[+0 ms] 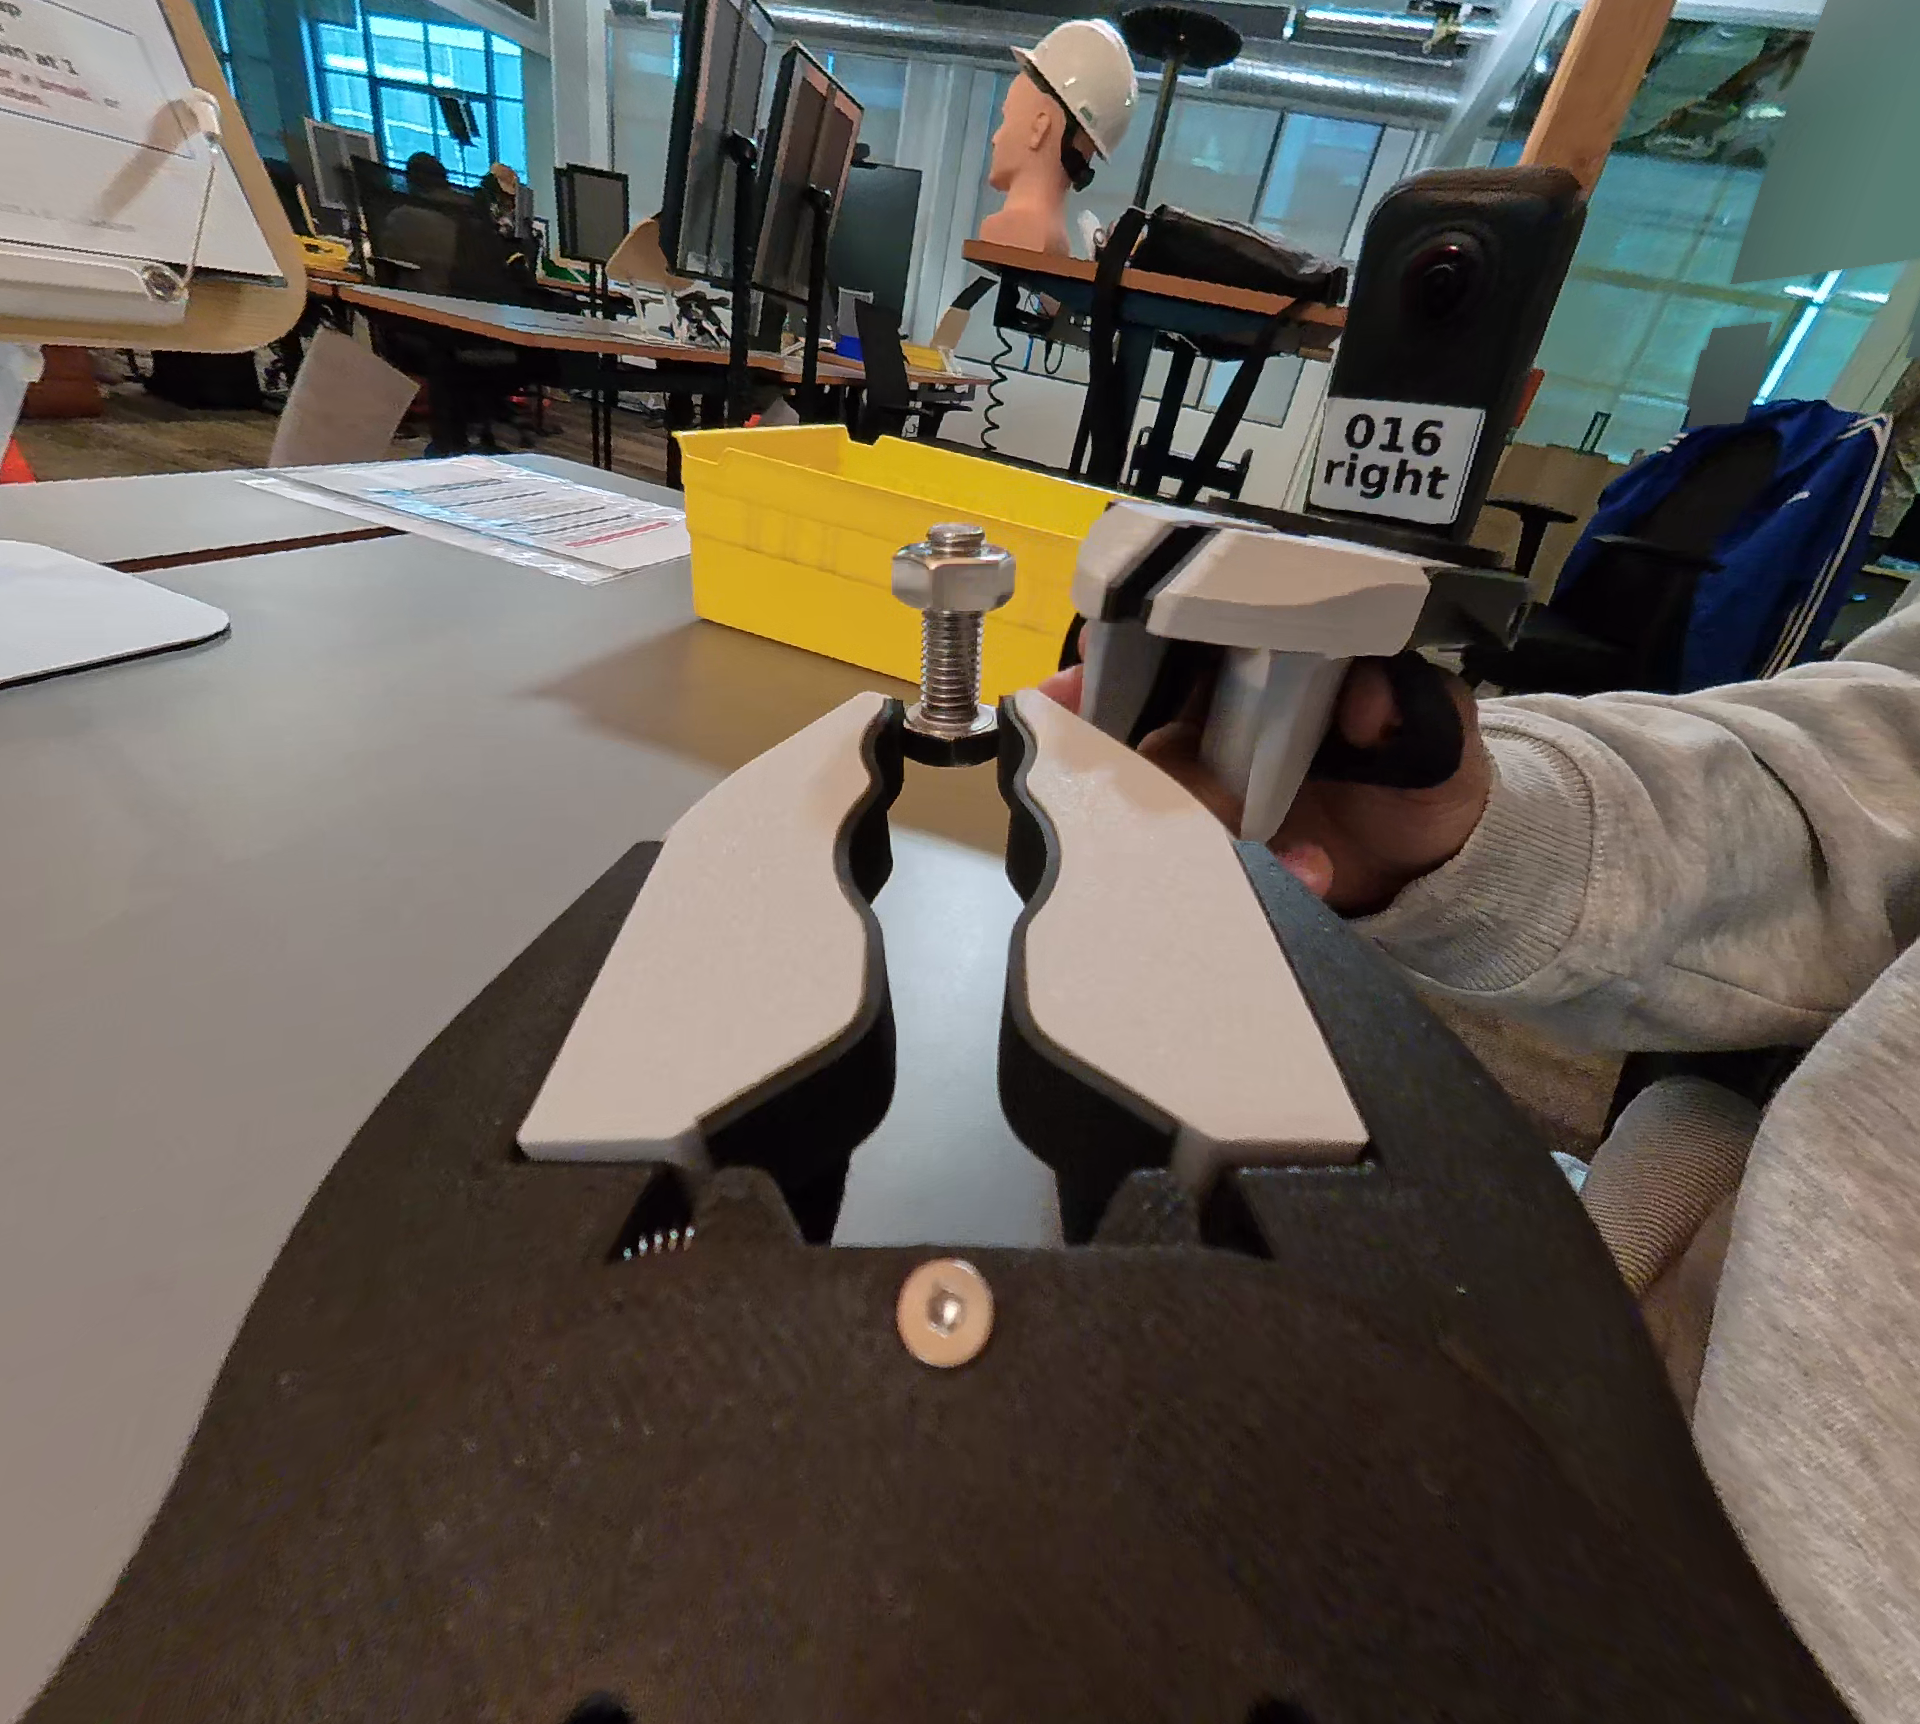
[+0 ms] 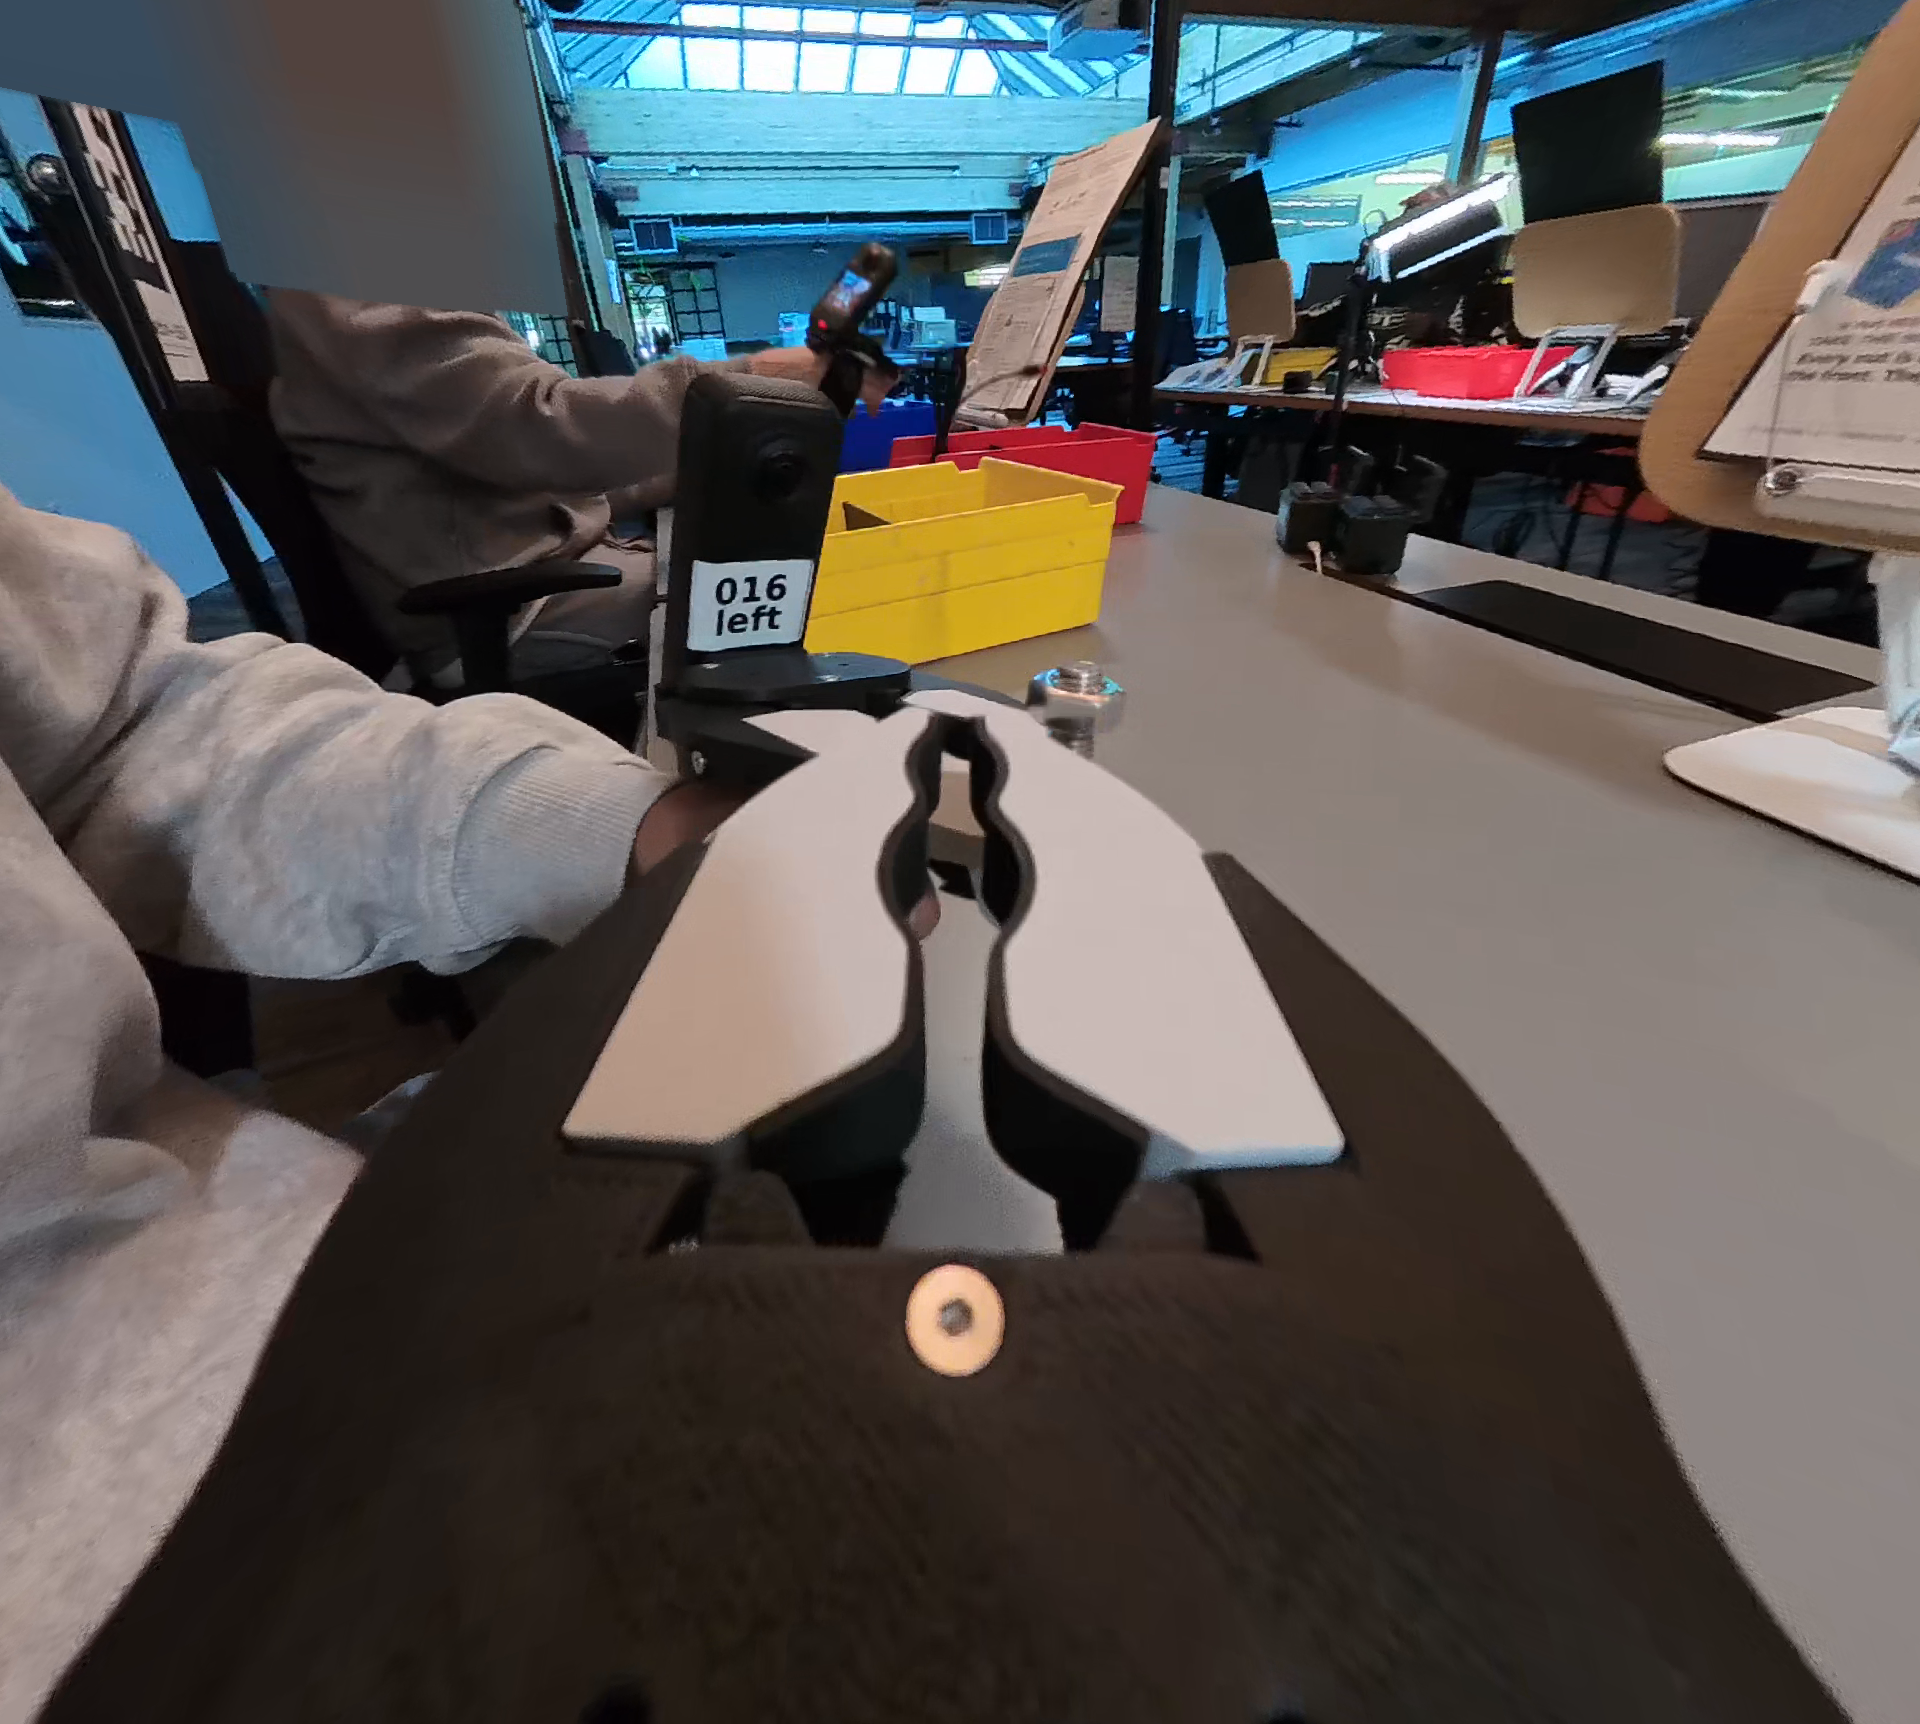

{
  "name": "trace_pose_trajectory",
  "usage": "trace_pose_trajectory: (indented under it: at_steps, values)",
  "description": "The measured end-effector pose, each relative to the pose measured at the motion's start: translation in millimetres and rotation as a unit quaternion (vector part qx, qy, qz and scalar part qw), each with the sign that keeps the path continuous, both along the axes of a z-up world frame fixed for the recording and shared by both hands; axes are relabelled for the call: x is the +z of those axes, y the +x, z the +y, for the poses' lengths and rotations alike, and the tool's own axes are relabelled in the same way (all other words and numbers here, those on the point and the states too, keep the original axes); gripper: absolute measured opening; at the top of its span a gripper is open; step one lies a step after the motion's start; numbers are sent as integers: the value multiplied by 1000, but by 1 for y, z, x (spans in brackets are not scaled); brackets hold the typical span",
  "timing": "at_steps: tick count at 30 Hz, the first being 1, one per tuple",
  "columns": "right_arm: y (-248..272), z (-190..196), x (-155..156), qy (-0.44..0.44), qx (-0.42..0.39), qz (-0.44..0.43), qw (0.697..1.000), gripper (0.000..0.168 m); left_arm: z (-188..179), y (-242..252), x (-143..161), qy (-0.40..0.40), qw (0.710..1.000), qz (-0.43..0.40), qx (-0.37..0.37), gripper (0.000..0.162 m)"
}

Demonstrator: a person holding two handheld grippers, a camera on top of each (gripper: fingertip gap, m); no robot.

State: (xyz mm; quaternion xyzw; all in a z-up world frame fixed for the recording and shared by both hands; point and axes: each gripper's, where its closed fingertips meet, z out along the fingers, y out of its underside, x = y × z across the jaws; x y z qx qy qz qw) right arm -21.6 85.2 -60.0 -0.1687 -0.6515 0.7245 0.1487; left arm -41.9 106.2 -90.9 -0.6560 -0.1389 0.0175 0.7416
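A steel bolt [image 1: 945, 656] stands upright above the grey table [image 1: 364, 791], with a hex nut [image 1: 953, 578] threaded on near its top. My left gripper [image 1: 948, 724] is shut on the bolt's head at the bottom end. My right gripper [image 1: 1138, 578], held by a hand in a grey sleeve, is level with the nut and just to its right, jaws together and holding nothing. In the right wrist view the right gripper [image 2: 951, 724] is shut, and the nut [image 2: 1077, 698] sits just right of its tips, apart from them. The left gripper's camera [image 2: 753, 521] stands behind.
A yellow bin [image 1: 790, 531] stands just beyond the bolt; it also shows in the right wrist view [image 2: 966, 562] with a red bin [image 2: 1049, 453] behind it. A laminated sheet [image 1: 478, 505] lies far left. A document stand [image 2: 1818, 324] on a white base [image 2: 1808, 791] is nearby. A seated person [image 2: 436, 448] is at the table's end. Only a small space, under 4 cm, lies between the two pairs of fingers.
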Motion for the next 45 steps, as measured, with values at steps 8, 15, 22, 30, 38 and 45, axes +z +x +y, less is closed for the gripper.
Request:
trace_pose_trajectory:
  at_steps: [8, 15, 22, 30, 38, 45]
  values:
    - [-17, 8, 1, -12, -60, 10, 998, 41, 1, 2, 0, -2, 1000, 2, -5, 18]
    - [-2, 0, 0, 4, -9, 11, 1000, 6, 0, 0, 0, -1, 1000, -2, -2, 19]
    - [-14, 7, 1, -11, -47, 7, 999, 32, 1, 1, -1, -2, 1000, 0, -4, 18]
    - [-7, 0, -2, 3, -25, 8, 1000, 20, 0, 1, 0, -1, 1000, -1, -3, 19]
    - [-10, 5, -2, -2, -27, -5, 1000, 15, 0, 0, -1, -2, 1000, -2, -3, 18]
    - [-20, 11, -7, 5, -56, -16, 998, 16, 0, 0, -1, -2, 1000, -4, -3, 18]
